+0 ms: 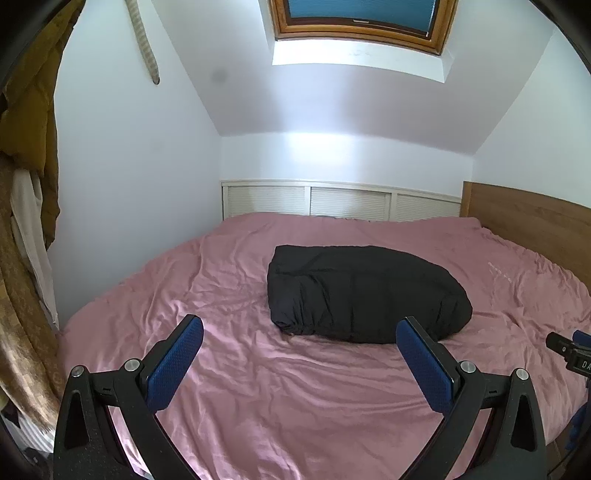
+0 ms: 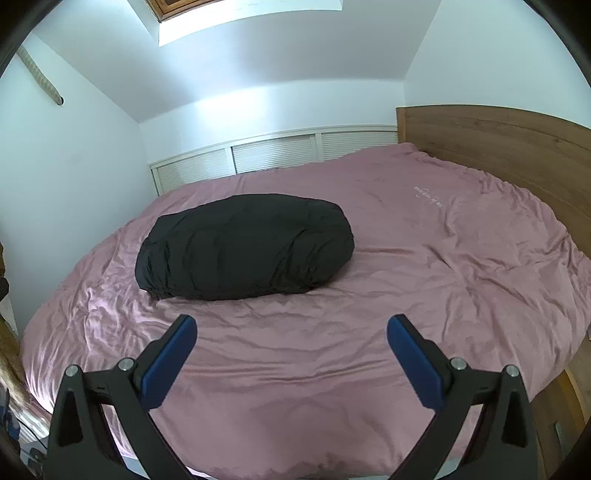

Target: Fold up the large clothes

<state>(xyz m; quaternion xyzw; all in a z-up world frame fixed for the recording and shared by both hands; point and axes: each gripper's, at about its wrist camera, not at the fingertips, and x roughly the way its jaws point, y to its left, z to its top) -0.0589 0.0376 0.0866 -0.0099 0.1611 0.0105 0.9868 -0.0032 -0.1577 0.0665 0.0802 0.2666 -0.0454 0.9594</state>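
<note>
A black garment (image 1: 365, 291) lies folded into a thick bundle on the pink bed cover (image 1: 258, 387). It also shows in the right wrist view (image 2: 243, 247), left of centre on the cover (image 2: 369, 350). My left gripper (image 1: 299, 328) is open and empty, held above the cover just short of the bundle's near edge. My right gripper (image 2: 291, 325) is open and empty, a little short of the bundle and to its right. The tip of the right gripper (image 1: 569, 350) shows at the right edge of the left wrist view.
A wooden headboard (image 2: 498, 147) runs along the right side of the bed. White louvred panels (image 1: 343, 201) line the far wall under a sloped ceiling with a skylight (image 1: 362, 18). Clothes hang at the left (image 1: 29, 184).
</note>
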